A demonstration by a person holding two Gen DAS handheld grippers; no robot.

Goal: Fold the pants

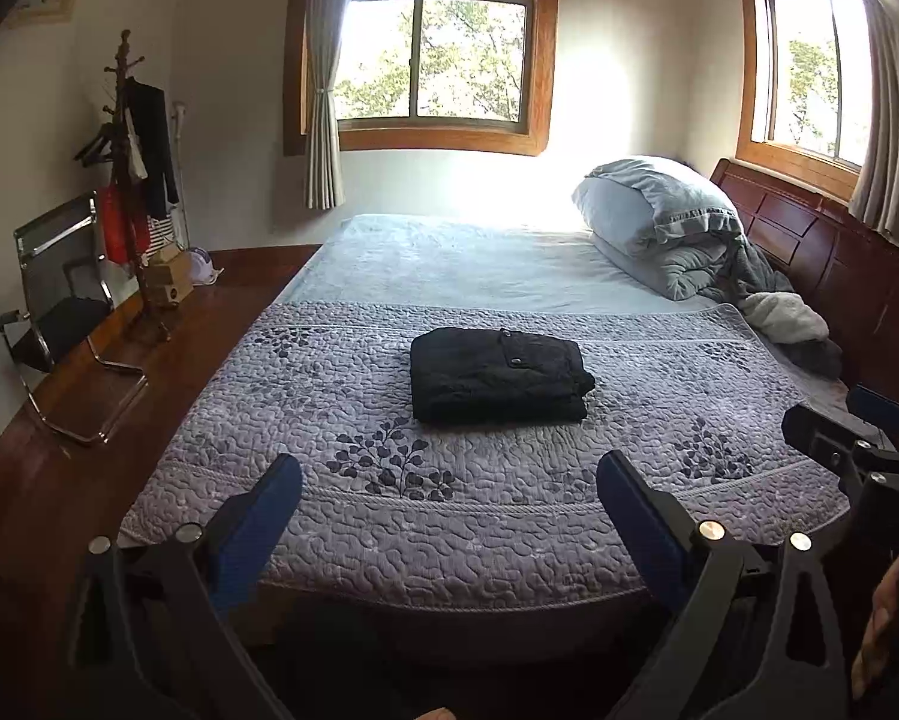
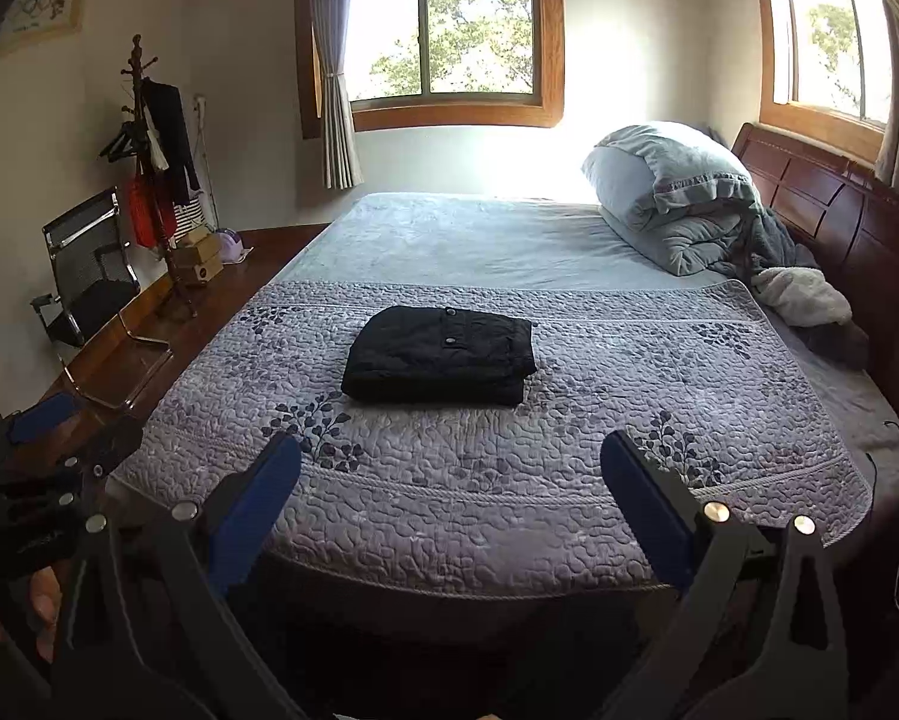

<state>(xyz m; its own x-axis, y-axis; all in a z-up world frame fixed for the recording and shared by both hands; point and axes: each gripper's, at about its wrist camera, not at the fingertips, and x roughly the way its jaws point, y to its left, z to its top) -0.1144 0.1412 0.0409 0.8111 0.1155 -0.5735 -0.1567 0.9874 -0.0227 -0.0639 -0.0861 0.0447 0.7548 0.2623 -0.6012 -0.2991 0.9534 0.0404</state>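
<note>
Daylit, sharp, heavily fisheyed.
Blown-out glare on the wall [image 1: 593, 120] beside the window [image 1: 437, 42]; dark vignetted corners, bowed edges.

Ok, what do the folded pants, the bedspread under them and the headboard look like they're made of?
Folded pants: black matte fabric, faintly quilted, probably padded; two snap buttons show.
Bedspread: stitched grey-lilac quilted textile with printed leaf sprigs, likely cotton or a blend.
Headboard: dark reddish wood, glossy varnish, panelled.
</note>
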